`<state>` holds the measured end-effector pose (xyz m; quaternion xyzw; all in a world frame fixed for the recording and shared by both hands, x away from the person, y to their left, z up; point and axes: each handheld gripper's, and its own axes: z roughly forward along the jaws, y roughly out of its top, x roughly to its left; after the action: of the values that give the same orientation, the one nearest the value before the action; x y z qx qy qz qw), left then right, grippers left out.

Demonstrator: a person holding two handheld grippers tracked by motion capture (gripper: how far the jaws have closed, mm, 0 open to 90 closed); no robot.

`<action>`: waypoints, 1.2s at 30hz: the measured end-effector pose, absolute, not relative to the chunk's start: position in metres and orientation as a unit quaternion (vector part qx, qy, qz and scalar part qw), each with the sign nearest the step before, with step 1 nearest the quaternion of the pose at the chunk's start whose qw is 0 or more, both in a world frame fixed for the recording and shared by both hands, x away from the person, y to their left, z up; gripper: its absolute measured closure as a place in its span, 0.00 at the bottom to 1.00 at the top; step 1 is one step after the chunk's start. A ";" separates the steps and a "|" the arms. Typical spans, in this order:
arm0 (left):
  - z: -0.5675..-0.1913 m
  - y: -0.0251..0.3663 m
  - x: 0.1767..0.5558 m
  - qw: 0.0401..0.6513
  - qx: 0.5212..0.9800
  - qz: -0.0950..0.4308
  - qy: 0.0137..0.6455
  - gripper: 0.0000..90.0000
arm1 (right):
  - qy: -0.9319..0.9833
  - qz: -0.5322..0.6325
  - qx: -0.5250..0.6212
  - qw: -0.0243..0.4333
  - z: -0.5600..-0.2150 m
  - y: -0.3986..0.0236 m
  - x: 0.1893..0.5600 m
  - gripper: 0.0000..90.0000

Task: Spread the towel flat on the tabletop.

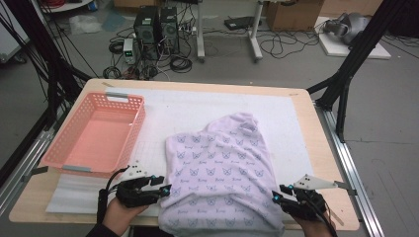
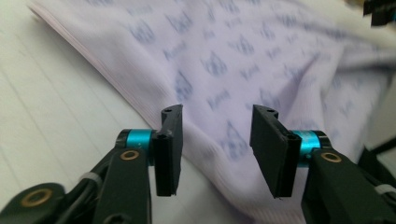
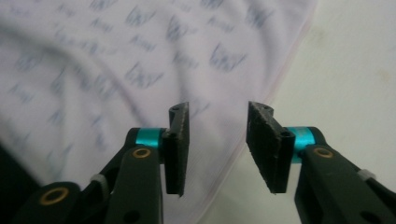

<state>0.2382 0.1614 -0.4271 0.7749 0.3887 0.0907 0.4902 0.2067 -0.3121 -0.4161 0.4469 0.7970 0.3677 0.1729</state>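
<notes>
A pale lilac garment point(image 1: 222, 168) printed with small blue motifs lies spread on the white mat point(image 1: 188, 106), and its near hem hangs over the table's front edge. My left gripper point(image 1: 165, 190) sits at the garment's near left edge. Its jaws stand open over the ribbed hem, with nothing pinched point(image 2: 217, 121). At the near right edge my right gripper point(image 1: 274, 195) is open too, and the garment's point(image 3: 116, 70) border passes under the gap between its jaws point(image 3: 217, 116). In the left gripper view the cloth point(image 2: 224, 60) slopes away to the right.
An empty pink plastic basket point(image 1: 126, 97) stands on the left of the wooden table point(image 1: 306, 98). Black frame legs rise at both sides of the table. Beyond it, computers, cables and boxes lie on the floor.
</notes>
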 end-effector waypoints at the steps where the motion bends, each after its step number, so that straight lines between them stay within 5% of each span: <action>1: -0.427 0.161 0.242 0.495 0.768 0.100 0.394 0.57 | 0.793 0.371 0.448 0.179 -0.416 -0.312 0.213 0.60; 11: -0.432 0.147 0.292 0.487 0.757 0.122 0.418 0.51 | 0.776 0.382 0.464 0.189 -0.429 -0.295 0.289 0.52; 21: -0.433 0.136 0.306 0.469 0.753 0.149 0.437 0.49 | 0.787 0.370 0.458 0.185 -0.437 -0.294 0.298 0.52; 26: -0.444 0.125 0.317 0.446 0.762 0.145 0.447 0.50 | 0.807 0.349 0.443 0.176 -0.444 -0.287 0.301 0.68; 29: -0.450 0.118 0.318 0.420 0.786 0.152 0.427 0.52 | 0.810 0.353 0.436 0.170 -0.444 -0.288 0.300 0.87; 32: -0.451 0.116 0.315 0.404 0.804 0.181 0.396 0.60 | 0.812 0.355 0.433 0.165 -0.444 -0.289 0.299 0.95; 36: -0.447 0.117 0.310 0.397 0.816 0.170 0.385 0.92 | 0.818 0.353 0.428 0.150 -0.441 -0.292 0.296 0.96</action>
<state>0.3100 0.1172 -0.4471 0.8155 0.3848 0.1703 0.3972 0.2958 -0.2923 -0.4414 0.4280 0.8185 0.3529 0.1496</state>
